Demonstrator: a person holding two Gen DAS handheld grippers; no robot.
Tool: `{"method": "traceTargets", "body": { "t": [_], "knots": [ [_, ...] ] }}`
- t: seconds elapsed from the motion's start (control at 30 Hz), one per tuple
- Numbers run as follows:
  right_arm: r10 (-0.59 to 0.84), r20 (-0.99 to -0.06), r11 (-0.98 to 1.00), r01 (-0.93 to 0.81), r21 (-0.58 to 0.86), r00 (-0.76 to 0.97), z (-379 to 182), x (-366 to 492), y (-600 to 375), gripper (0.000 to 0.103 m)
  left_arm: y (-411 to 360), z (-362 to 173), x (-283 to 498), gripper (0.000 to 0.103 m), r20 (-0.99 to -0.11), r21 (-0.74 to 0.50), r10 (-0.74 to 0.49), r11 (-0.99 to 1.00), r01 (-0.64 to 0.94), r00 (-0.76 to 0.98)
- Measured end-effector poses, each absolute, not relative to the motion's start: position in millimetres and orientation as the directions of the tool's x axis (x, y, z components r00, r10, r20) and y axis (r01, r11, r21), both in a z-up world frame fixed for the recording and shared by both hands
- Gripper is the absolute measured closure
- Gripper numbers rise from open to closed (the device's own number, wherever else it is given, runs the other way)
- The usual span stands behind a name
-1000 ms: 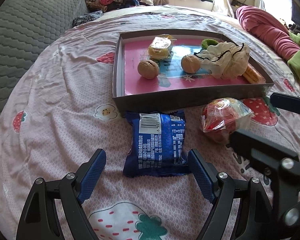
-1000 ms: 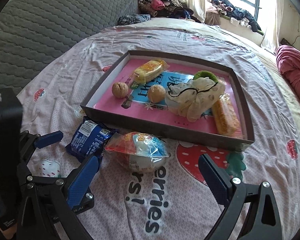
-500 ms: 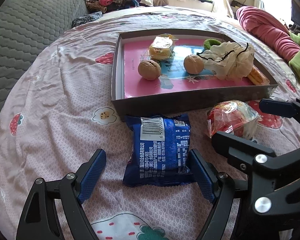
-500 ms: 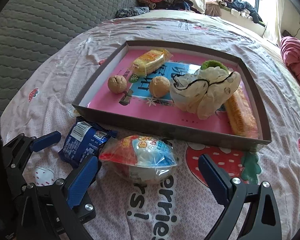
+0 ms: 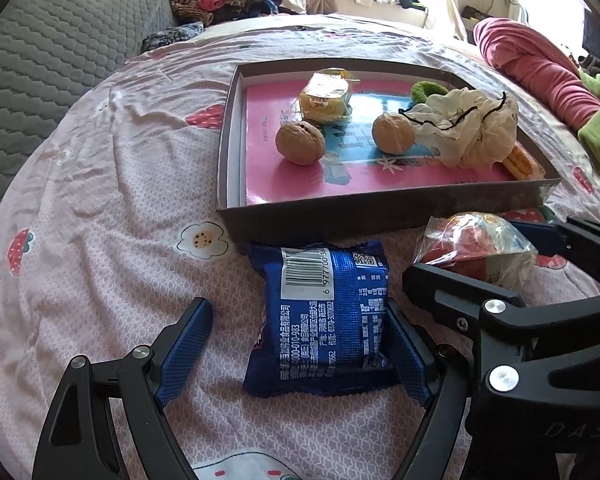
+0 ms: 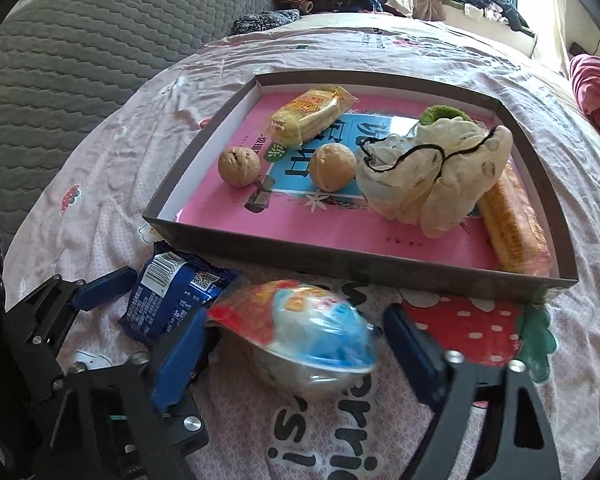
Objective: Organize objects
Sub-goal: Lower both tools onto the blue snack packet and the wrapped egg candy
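A blue snack packet (image 5: 320, 320) lies flat on the pink bedsheet, between the fingers of my left gripper (image 5: 296, 348). That gripper is open: its right pad is at the packet's edge and its left pad stands clear. My right gripper (image 6: 300, 356) straddles a jelly cup in clear wrap (image 6: 304, 328), and its jaws are closing on the cup without pressing it. Both items lie just in front of a grey box tray (image 6: 340, 256). The tray holds two walnuts, a yellow cake packet (image 6: 308, 114), a cream pouch (image 6: 440, 172) and a wrapped bar. The left wrist view also shows the cup (image 5: 472, 244) and the tray (image 5: 340, 216).
A grey quilted headboard (image 5: 52, 64) rises on the left. Heaped clothes (image 5: 220, 0) lie at the far end of the bed and a pink blanket (image 5: 532, 56) at the right. The two grippers stand close together, side by side.
My right gripper has come forward and down around the jelly cup, and its jaws have narrowed. The left gripper has barely moved and keeps the same opening around the blue packet.
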State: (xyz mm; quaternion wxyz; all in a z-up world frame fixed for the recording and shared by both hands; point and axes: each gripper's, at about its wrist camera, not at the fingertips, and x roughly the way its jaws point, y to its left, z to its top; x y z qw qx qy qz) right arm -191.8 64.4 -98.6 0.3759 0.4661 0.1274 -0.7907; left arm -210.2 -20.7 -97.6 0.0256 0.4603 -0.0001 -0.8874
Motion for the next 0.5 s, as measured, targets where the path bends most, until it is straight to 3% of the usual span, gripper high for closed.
{"method": "traceTargets", "body": {
  "t": [0.2, 0.5],
  "knots": [
    [-0.496, -0.820, -0.671, 0.725, 0.154, -0.285, -97.1, -190.6, 63.8, 0.027, -24.0, -98.2, -213.5, 0.019, -0.814, 0.003, -0.029, -0.999, 0.045, -0.579],
    [-0.522, -0.802, -0.669, 0.722, 0.175, -0.290, -91.4, -191.6, 70.4, 0.028, -26.7, -95.9, -213.0, 0.046, -0.807, -0.028, 0.000, -0.999, 0.039, -0.590]
  ]
}}
